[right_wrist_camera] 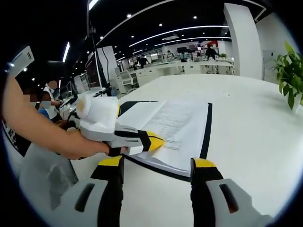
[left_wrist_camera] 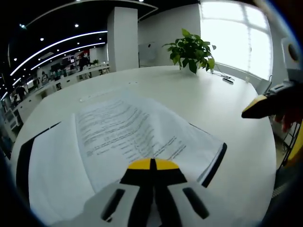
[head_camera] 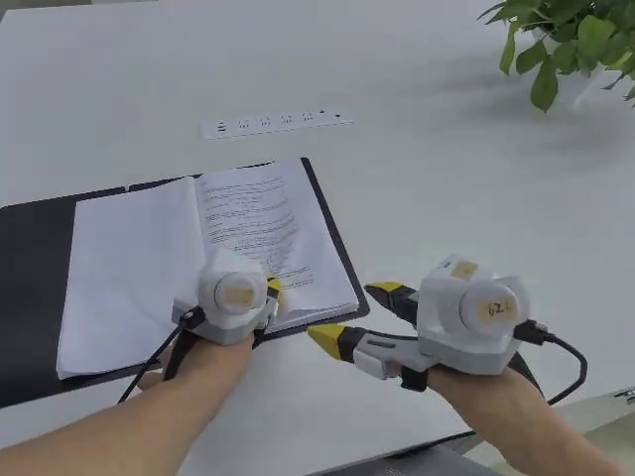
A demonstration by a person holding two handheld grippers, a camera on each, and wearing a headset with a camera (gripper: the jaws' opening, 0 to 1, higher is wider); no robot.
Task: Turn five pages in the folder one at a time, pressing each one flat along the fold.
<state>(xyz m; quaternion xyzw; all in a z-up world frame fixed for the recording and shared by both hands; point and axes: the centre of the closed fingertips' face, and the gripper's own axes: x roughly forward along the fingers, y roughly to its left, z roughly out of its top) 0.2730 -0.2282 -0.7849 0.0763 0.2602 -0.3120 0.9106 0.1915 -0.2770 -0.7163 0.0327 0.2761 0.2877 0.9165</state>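
Fingers of the left gripper [left_wrist_camera: 151, 165] pressed together, tips down at the near edge of the folder's printed right-hand page [head_camera: 258, 228], close to its near right corner; can't tell if a sheet is caught between them. Right gripper [head_camera: 357, 312] fingers spread wide with nothing between them, hovering just off the folder's near right corner and pointing toward it, not touching it. Black folder [head_camera: 30, 258] lies open and flat on the white worktop [head_camera: 446, 178]. Blank white page [head_camera: 129, 258] on the folder's left side, text page on its right, black cover showing as a border around the paper. White power strip [head_camera: 276, 122] on the worktop beyond the folder's far edge, well apart. Green leafy plant [head_camera: 566, 40] further off, beyond and right of the folder.
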